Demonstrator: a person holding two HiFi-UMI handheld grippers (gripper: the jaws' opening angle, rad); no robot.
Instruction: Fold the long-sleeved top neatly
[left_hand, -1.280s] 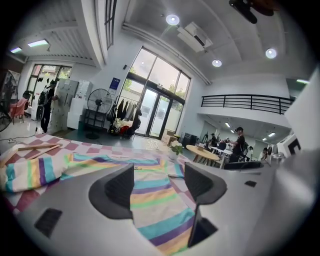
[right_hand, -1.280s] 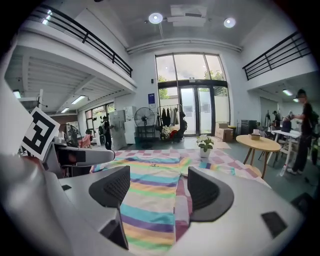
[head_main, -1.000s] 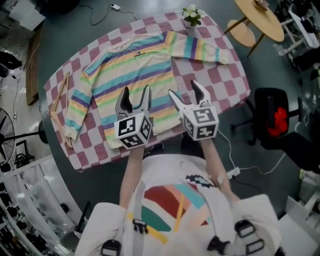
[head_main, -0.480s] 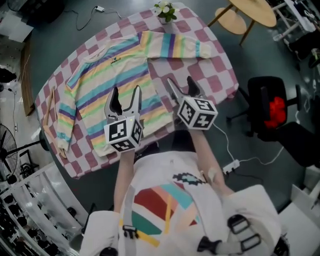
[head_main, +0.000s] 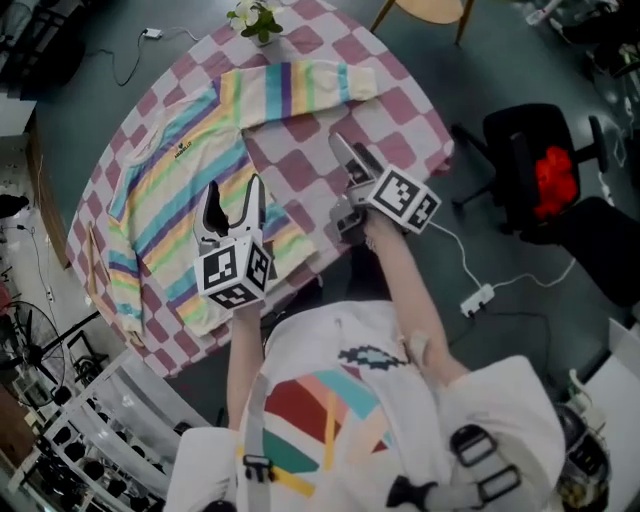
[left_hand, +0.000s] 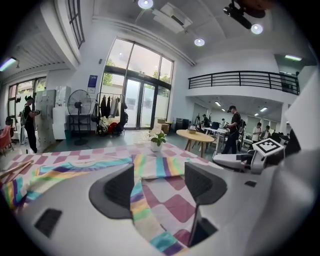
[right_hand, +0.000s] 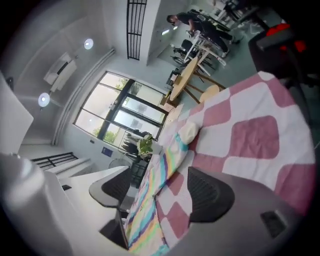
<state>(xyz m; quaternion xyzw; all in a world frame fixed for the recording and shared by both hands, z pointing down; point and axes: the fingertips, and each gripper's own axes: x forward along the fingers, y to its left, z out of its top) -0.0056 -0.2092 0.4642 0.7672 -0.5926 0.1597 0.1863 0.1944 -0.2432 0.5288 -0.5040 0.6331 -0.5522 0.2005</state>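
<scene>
The pastel striped long-sleeved top (head_main: 195, 190) lies flat, front up, on the pink-and-white checked table (head_main: 400, 110). One sleeve (head_main: 300, 88) stretches toward the far right corner; the other runs down the left edge. My left gripper (head_main: 233, 195) hovers open over the top's near hem, with striped cloth (left_hand: 147, 205) below the jaws and nothing between them. My right gripper (head_main: 345, 160) is turned on its side, open, over bare tablecloth just right of the top's body. In the right gripper view the top (right_hand: 147, 202) lies under the gap and the sleeve cuff (right_hand: 189, 131) shows farther off.
A potted plant (head_main: 255, 15) stands at the table's far edge. Wooden sticks (head_main: 92, 270) lie along the left edge. A black chair (head_main: 545, 170) holding something red and a white power strip (head_main: 478, 297) are on the floor to the right. A round wooden table (left_hand: 200, 136) stands beyond.
The right gripper has rolled onto its side and shifted rightward off the top toward the table's right part. The left gripper stays open over the hem. The head view has swung.
</scene>
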